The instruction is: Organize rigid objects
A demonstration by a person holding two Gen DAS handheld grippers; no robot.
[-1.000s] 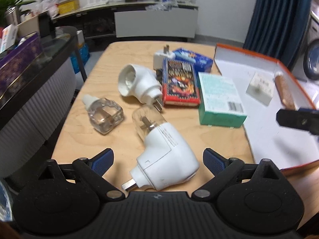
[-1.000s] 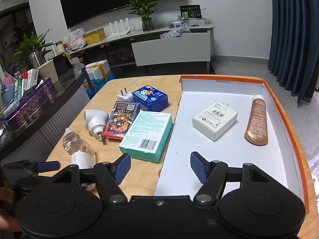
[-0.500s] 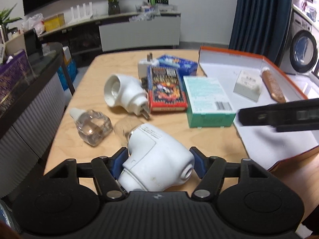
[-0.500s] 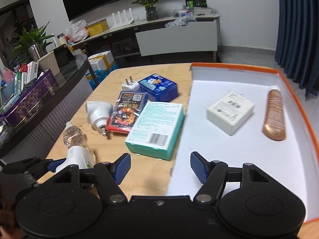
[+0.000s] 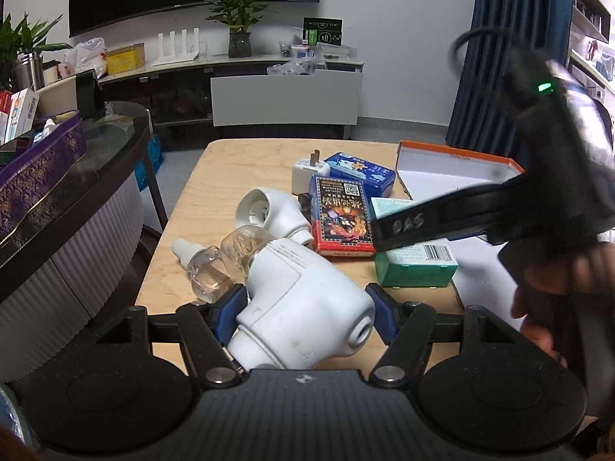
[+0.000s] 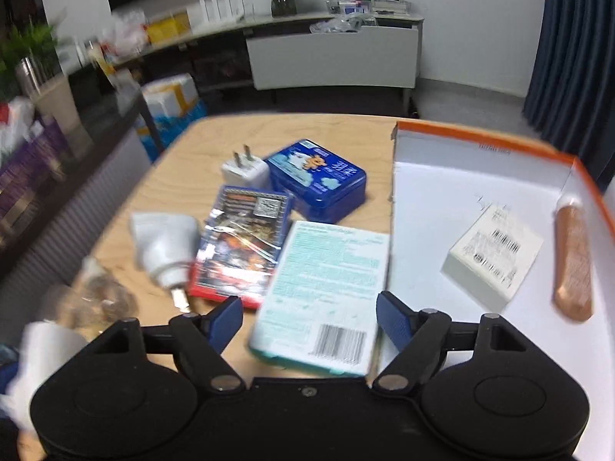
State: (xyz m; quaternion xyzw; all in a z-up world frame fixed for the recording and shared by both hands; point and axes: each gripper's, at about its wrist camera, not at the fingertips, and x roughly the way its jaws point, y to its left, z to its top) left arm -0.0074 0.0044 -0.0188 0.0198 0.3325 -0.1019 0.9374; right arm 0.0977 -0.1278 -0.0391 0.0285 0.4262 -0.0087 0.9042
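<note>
My left gripper (image 5: pixel 305 313) is shut on a white plug-in diffuser (image 5: pixel 292 288) with a clear bottle screwed into it, lifted a little off the wooden table (image 5: pixel 230 161). My right gripper (image 6: pixel 309 319) hangs over the teal box (image 6: pixel 326 276). Its jaws are opening, the box's near end lies between them and the pads do not touch it. One of its fingers (image 5: pixel 407 226) crosses the left wrist view. Beside the teal box lie a red-and-blue card box (image 6: pixel 242 242), a blue tin (image 6: pixel 319 180), a white charger (image 6: pixel 244 169), a second diffuser (image 6: pixel 165 242) and a loose clear bottle (image 5: pixel 203 272).
An orange-rimmed white tray (image 6: pixel 480 142) on the right holds a small white box (image 6: pixel 492 253) and a bronze tube (image 6: pixel 572 257). A dark curved counter (image 5: pixel 77 176) stands along the table's left. A hand (image 5: pixel 557 280) grips the right tool.
My left gripper closed on the white diffuser and raised it off the table. My right gripper swung left from over the tray to the teal box, and its jaws spread wider.
</note>
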